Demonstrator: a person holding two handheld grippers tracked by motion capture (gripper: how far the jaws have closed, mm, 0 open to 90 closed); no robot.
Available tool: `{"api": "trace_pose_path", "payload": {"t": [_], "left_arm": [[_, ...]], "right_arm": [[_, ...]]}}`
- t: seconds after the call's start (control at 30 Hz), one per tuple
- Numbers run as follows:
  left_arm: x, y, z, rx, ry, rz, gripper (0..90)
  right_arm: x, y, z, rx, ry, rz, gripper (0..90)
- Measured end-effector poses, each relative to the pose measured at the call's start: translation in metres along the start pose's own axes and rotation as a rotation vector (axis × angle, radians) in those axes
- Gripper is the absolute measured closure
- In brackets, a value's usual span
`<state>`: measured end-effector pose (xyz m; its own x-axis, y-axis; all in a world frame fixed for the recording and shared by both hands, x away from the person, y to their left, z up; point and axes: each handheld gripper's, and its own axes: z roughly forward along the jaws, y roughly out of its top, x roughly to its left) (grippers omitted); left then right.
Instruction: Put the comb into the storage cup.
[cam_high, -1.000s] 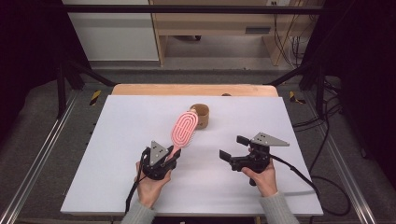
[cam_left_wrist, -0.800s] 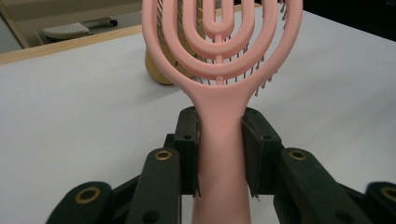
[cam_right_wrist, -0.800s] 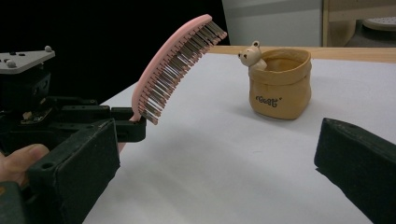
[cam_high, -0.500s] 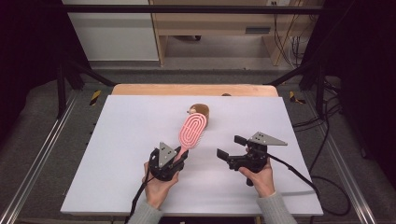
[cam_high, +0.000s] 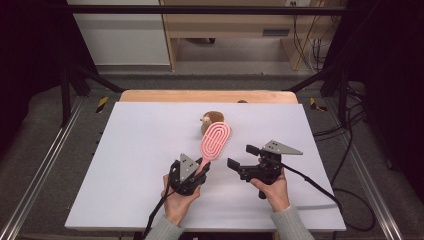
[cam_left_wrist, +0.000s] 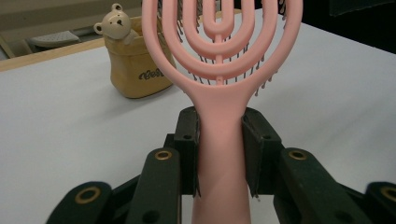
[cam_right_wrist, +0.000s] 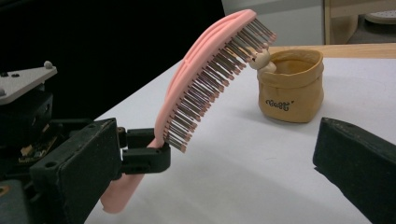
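A pink hairbrush (cam_high: 215, 140) is held by its handle (cam_left_wrist: 219, 154) in my left gripper (cam_high: 201, 169), whose jaws are shut on it. The brush rises tilted, head up and away from me, its bristles (cam_right_wrist: 210, 88) turned toward the right gripper. My right gripper (cam_high: 242, 156) hovers just right of the brush, pointing left, jaws wide open with nothing between them. Behind the brush head stands a small tan fabric pouch (cam_high: 208, 120) with a bear figure (cam_left_wrist: 115, 21) in it; the same pouch (cam_right_wrist: 290, 86) appears beyond the bristles.
The white table top (cam_high: 130, 150) lies on a wooden board (cam_high: 150, 96) at the far edge. Metal rails (cam_high: 45, 165) run along both sides. Cables (cam_high: 325, 185) trail from the grippers toward me.
My left gripper has moved right with the brush, closer to the right gripper; the brush head now overlaps the pouch in the high view. The right gripper has stayed in place.
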<state>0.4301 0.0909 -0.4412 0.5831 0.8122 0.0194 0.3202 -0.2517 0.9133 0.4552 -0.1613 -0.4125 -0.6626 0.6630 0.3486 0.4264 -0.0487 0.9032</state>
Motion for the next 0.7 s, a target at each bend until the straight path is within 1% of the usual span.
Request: {"api": "trace_pose_path", "payload": {"t": [0.27,0.43,0.53,0.7], "left_arm": [[-0.011,0.002,0.003,-0.009,-0.009,0.013,69.7],[-0.017,0.004,0.004,-0.015,-0.015,0.021,69.6],[-0.02,0.004,0.005,-0.015,-0.019,0.023,69.7],[-0.024,0.004,0.006,-0.015,-0.026,0.03,69.7]], "right_arm": [[-0.001,0.002,0.002,-0.014,-0.009,0.026,2.0],[-0.001,0.002,0.003,-0.012,-0.008,0.034,1.9],[-0.001,0.002,0.004,-0.01,-0.01,0.046,2.1],[0.0,0.002,0.007,-0.007,-0.016,0.037,2.1]]}}
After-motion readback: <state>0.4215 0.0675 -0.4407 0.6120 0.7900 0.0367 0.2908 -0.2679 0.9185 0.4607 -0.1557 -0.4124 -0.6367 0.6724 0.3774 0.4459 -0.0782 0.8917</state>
